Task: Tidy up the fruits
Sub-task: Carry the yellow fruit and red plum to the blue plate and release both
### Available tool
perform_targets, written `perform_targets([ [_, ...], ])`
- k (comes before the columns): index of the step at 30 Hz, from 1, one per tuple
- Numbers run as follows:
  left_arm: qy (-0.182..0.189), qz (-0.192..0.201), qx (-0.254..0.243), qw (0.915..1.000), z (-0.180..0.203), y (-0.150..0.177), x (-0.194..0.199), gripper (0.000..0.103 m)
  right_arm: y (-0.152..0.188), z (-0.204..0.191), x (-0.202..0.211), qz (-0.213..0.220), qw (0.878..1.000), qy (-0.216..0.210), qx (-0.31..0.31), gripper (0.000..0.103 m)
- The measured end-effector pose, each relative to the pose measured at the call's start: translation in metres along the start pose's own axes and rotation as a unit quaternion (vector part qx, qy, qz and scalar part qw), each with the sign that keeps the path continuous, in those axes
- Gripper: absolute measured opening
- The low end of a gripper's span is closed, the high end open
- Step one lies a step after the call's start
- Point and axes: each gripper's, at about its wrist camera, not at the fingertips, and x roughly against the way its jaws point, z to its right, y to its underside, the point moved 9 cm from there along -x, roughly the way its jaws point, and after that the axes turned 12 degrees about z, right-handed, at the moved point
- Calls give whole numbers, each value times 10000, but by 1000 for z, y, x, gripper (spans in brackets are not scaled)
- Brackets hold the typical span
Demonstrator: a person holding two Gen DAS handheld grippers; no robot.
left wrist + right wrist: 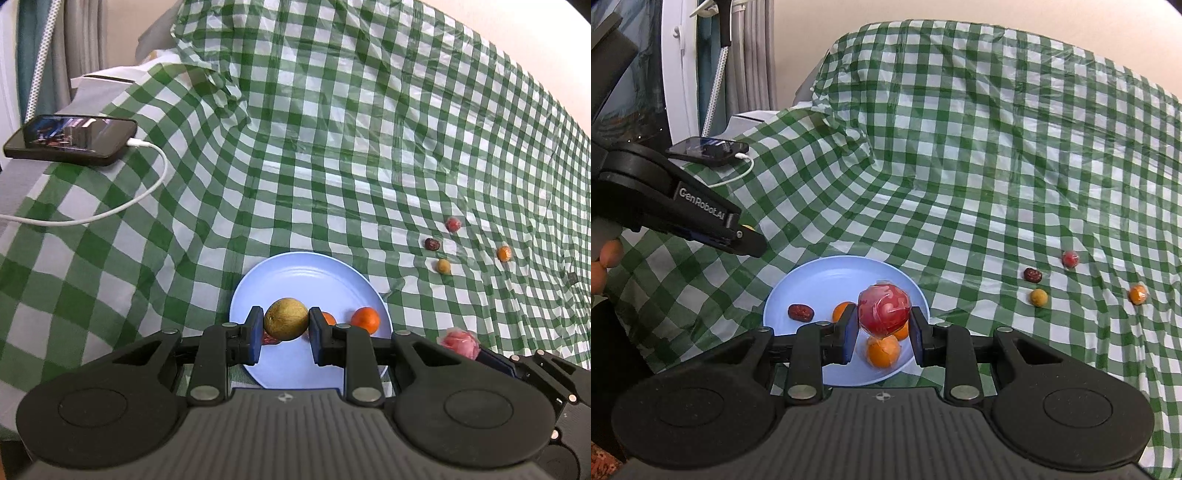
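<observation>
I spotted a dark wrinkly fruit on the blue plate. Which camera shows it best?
The right wrist view: the dark red fruit lies whole and unobstructed on the blue plate. In the left wrist view only a red sliver peeks out beside the left hand-held gripper's finger.

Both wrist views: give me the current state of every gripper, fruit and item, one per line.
Left gripper: shut on round yellow-brown fruit, above the plate.
Right gripper: shut on plastic-wrapped red fruit, above the plate.
Light blue round plate: holds one dark red date and oranges.
Four small fruits: loose on the green checked tablecloth.
Black phone: screen lit, white cable plugged in.
</observation>
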Motion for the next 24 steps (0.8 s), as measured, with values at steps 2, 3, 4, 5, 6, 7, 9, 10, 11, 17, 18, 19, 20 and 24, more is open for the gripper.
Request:
perform_targets([
  [2,7,-37,-16,10000,1,0,-7,28,2,0,-7,-59,10000,-13,-3,31],
  [3,4,-53,-23,10000,1,1,-10,28,3,0,-10,-86,10000,-15,-8,31],
  [4,0,-77,-33,10000,1,1,-15,28,4,1,-13,-111,9999,-21,-10,31],
  [5,-1,-98,-43,9999,2,1,-19,28,5,1,-17,-142,9999,-28,-11,31],
  [6,-6,-125,-55,9999,2,2,-23,28,6,1,-20,-168,9999,-38,-10,31],
  [7,-13,-150,-61,9999,1,2,-27,28,7,1,-24,-192,9998,-43,-12,31],
  [9,-15,-207,-81,9998,2,4,-35,28,9,0,-31,-239,9997,-72,-7,31],
  [10,-14,-256,-99,9996,2,5,-39,28,9,0,-35,-263,9996,-90,-3,31],
  [11,-4,-312,-123,9994,2,6,-44,28,10,-1,-39,-294,9995,-109,0,31],
  [17,-1,-445,-192,9988,2,11,-66,28,16,-3,-60,-436,9989,-189,19,31],
  [18,-9,-465,-198,9987,2,11,-69,28,17,-3,-63,-462,9987,-198,19,31],
  [19,-14,-493,-205,9986,1,12,-74,28,18,-4,-66,-487,9986,-204,20,31],
  [20,-20,-518,-206,9984,1,13,-78,28,19,-4,-69,-519,9984,-216,25,31],
  [24,-36,-585,-234,9980,0,15,-89,28,23,-5,-80,-618,9978,-244,29,31],
])
